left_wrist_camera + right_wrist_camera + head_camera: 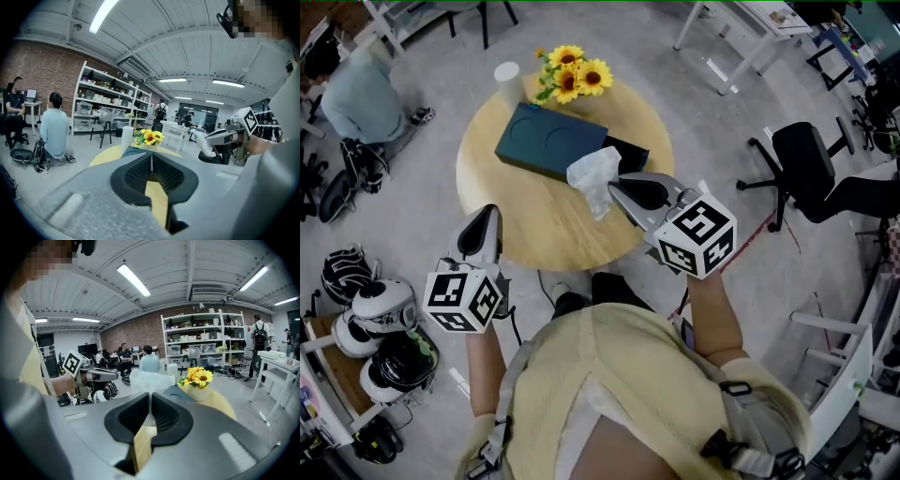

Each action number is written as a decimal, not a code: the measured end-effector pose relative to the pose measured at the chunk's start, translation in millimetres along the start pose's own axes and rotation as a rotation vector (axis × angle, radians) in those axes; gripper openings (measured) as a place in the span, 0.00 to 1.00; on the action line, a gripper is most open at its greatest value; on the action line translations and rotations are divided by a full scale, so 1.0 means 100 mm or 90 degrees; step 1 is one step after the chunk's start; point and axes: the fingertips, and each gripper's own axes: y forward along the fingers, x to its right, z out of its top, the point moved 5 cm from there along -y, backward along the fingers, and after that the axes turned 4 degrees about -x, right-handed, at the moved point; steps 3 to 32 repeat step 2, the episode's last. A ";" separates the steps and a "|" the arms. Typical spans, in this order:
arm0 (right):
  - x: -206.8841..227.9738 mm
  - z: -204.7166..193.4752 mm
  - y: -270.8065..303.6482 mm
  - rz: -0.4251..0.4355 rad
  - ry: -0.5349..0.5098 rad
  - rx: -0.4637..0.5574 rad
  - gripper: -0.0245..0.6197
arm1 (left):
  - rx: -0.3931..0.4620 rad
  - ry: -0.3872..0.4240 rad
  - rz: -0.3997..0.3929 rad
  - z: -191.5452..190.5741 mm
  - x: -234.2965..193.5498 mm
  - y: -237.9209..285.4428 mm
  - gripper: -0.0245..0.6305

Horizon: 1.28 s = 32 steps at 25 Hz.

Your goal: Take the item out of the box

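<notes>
Gripping the wrapped item (pixel 591 174) beside the box (pixel 544 141) is the right gripper (pixel 614 187); left gripper (pixel 490 215) hangs closed.

The box (pixel 546 141) is flat, rectangular and dark teal, with two faint circles pressed into its top. It lies askew in the upper centre of the head view, and a black part shows at its right end. The item (pixel 594 176) is a crumpled bundle of white, translucent plastic at the frame's centre, against the box's lower right edge. A fold of it is pinched in the closed tips of the right gripper (pixel 612 186).
</notes>
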 end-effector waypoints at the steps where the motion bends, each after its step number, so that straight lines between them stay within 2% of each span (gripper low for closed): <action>1: 0.00 0.00 0.00 0.000 0.000 -0.001 0.07 | -0.001 -0.006 0.001 0.00 -0.01 0.00 0.05; 32: 0.00 0.00 0.00 0.000 0.000 -0.001 0.07 | -0.002 -0.012 0.001 -0.01 -0.01 -0.01 0.05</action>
